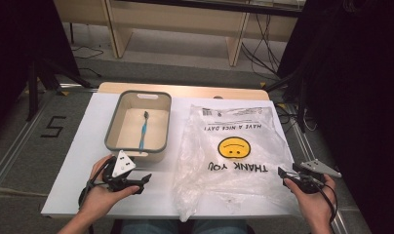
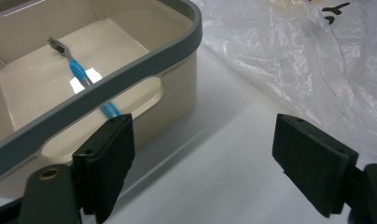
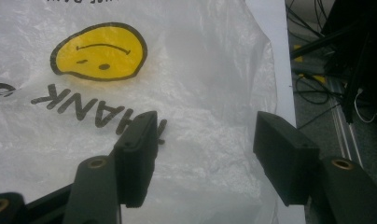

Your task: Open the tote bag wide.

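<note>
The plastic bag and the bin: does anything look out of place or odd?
Nothing is spilled or damaged. The plastic bag lies crumpled, its print upside down from the person's side. The toothbrush lies alone in the bin.

clear plastic bag (image 1: pixel 234 146) flat, toothbrush (image 1: pixel 144 129) in bin (image 1: pixel 113 127)

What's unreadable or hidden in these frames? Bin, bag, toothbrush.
- Toothbrush: in the left gripper view the bin rim crosses its handle; the lower end shows through the handle slot.
- Bag: small print near its far edge too small to read in the high view; whether anything is inside, cannot tell.
- Bag lettering: partly covered by a jaw in the right gripper view.
</note>
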Demonstrator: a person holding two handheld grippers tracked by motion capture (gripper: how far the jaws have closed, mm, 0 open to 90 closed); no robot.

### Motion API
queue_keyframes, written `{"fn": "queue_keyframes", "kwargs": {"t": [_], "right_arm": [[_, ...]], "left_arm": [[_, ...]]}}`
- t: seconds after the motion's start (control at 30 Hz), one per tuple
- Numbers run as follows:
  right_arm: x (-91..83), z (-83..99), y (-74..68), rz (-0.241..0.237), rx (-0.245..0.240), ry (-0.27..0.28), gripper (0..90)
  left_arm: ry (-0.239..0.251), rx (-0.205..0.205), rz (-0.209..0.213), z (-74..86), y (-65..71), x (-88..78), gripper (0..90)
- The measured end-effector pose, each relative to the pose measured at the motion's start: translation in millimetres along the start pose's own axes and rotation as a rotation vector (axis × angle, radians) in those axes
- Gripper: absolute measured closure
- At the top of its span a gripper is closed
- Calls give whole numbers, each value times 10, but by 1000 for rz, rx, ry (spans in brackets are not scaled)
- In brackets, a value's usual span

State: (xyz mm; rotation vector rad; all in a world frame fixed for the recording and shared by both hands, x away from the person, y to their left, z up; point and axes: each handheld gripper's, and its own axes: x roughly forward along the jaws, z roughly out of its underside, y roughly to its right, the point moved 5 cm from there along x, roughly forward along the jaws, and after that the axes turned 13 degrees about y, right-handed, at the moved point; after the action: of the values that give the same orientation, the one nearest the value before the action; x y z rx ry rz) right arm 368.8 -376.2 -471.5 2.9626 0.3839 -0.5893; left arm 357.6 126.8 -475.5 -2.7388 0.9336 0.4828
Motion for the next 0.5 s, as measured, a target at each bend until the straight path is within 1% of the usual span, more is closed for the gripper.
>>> {"fn": "queue_keyframes", "kwargs": {"t": [0.03, 0.07, 0.1, 0.17, 0.2, 0.23, 0.37, 0.47, 0.5], "right_arm": [[2, 9, 2, 1, 11, -13, 410], [5, 14, 5, 0, 11, -17, 410], [10, 18, 9, 2, 13, -21, 410], [19, 31, 27, 6, 16, -29, 410], [18, 37, 33, 7, 22, -36, 410], [20, 43, 44, 9, 22, -40, 410], [30, 66, 86, 26, 32, -59, 404], [43, 83, 103, 31, 42, -69, 404], [46, 89, 110, 31, 38, -73, 403]], "left_arm": [[3, 0, -3, 1, 15, 10, 225], [3, -6, 2, 4, 43, 22, 225], [0, -2, 7, 6, 62, 31, 225], [-10, 1, 24, 4, 125, 59, 225], [-9, 7, 37, -16, 181, 87, 226], [-9, 7, 37, -16, 181, 87, 227], [0, -14, 51, -48, 300, 150, 236], [-7, -8, 61, -63, 376, 203, 238], [-7, -7, 67, -71, 402, 223, 239]]}}
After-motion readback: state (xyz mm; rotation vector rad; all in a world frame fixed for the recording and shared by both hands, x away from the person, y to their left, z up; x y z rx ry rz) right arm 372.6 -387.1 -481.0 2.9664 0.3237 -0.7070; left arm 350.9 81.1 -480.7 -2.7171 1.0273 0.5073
